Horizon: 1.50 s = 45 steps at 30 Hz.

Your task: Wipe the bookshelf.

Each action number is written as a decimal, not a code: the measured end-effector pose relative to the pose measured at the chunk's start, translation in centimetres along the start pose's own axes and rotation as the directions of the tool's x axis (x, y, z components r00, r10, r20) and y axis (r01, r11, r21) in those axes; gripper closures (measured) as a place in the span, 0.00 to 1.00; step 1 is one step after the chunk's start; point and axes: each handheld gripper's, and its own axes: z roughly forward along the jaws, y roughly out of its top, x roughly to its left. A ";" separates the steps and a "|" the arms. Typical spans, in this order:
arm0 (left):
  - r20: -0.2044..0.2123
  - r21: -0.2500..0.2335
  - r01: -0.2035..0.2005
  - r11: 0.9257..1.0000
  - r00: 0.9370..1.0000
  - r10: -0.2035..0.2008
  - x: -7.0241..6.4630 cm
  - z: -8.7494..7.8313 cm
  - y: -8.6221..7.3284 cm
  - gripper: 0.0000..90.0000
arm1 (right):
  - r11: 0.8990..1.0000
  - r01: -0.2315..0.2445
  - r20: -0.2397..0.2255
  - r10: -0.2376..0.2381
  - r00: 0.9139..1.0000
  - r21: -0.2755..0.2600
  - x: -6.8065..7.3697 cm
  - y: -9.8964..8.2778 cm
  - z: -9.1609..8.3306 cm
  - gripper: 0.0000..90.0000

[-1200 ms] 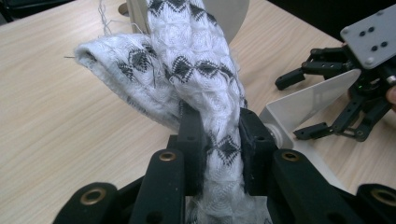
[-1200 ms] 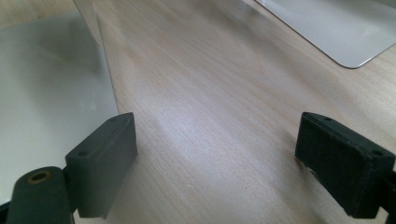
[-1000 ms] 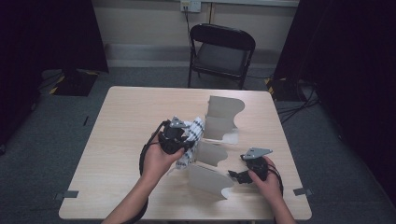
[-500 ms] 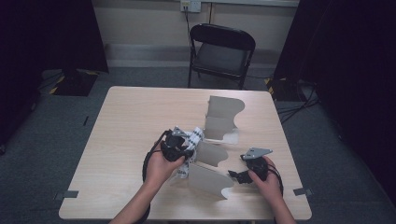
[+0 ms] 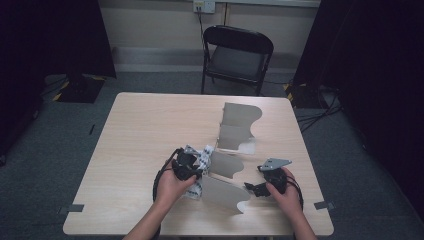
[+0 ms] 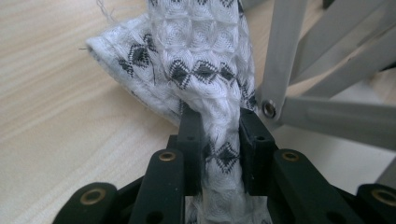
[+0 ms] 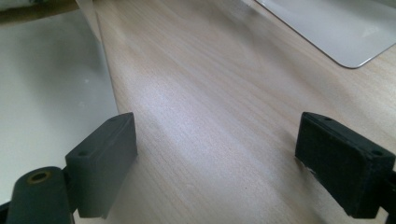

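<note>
A white waffle-weave cloth with black diamonds (image 6: 205, 70) is bunched between the jaws of my left gripper (image 6: 219, 135), which is shut on it. In the high view the left gripper (image 5: 186, 165) and the cloth (image 5: 202, 155) sit low over the table, against the left side of a grey folding rack (image 5: 225, 165) of wavy panels. The rack's grey bars and a rivet (image 6: 327, 116) are just to the right of the cloth. My right gripper (image 5: 252, 189) rests at the rack's near right end, and its jaws (image 7: 219, 158) stand wide open over bare wood beside a grey panel (image 7: 46, 93).
The light wooden table (image 5: 145, 130) has free surface on its left half and far side. The rack's rear panel (image 5: 239, 120) stands upright at the back right. A black folding chair (image 5: 237, 55) stands behind the table. Another grey sheet (image 7: 336, 28) lies ahead of the right gripper.
My left hand has come down and nearer with the cloth, from above the rack's left side to just over the tabletop. The right hand has stayed still.
</note>
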 end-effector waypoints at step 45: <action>-0.008 -0.127 -0.026 0.992 1.000 0.025 -0.2 -4.0 5.3 0.80 | 1.000 0.000 0.000 0.000 1.000 0.000 0.0 0.0 0.0 0.13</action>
